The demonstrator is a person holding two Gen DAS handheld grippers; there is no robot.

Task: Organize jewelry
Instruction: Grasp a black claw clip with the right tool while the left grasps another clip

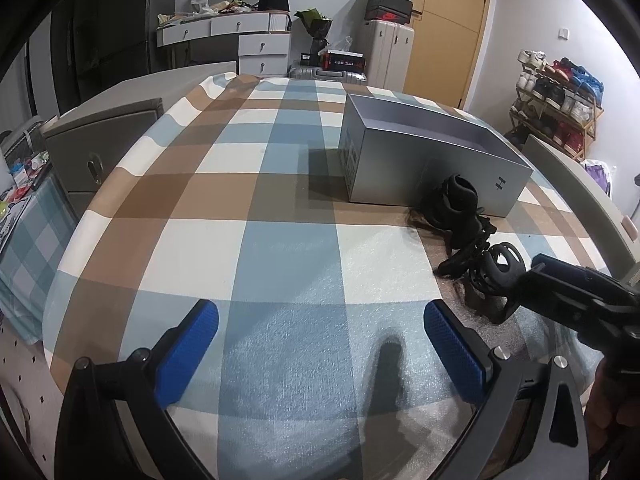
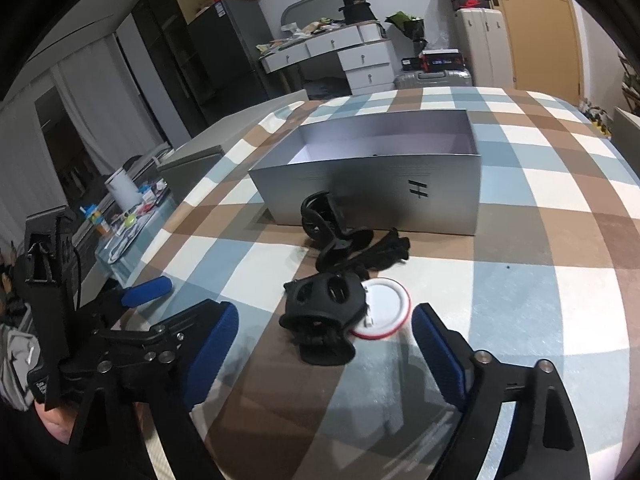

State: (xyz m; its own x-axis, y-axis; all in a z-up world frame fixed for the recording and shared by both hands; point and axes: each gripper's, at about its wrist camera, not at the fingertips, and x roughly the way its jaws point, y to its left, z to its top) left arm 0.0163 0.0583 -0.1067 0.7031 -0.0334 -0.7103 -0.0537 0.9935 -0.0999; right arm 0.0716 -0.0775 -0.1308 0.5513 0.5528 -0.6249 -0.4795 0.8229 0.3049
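The left hand-held gripper [image 1: 321, 346], black-framed with blue ribbed pads [image 1: 188, 354], has its jaws spread wide and holds nothing. The right hand-held gripper [image 2: 324, 346] is likewise spread wide, pads [image 2: 438, 354] empty, hovering low. Both point forward, side by side.

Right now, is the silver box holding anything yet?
Looks empty: the open-topped silver cardboard box shows only bare pale floor, though its near part is hidden. The black plastic hair claws lie outside.

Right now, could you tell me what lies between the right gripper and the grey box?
In the right wrist view, black hair claw clips and a white disc lie between the open right gripper and grey box.
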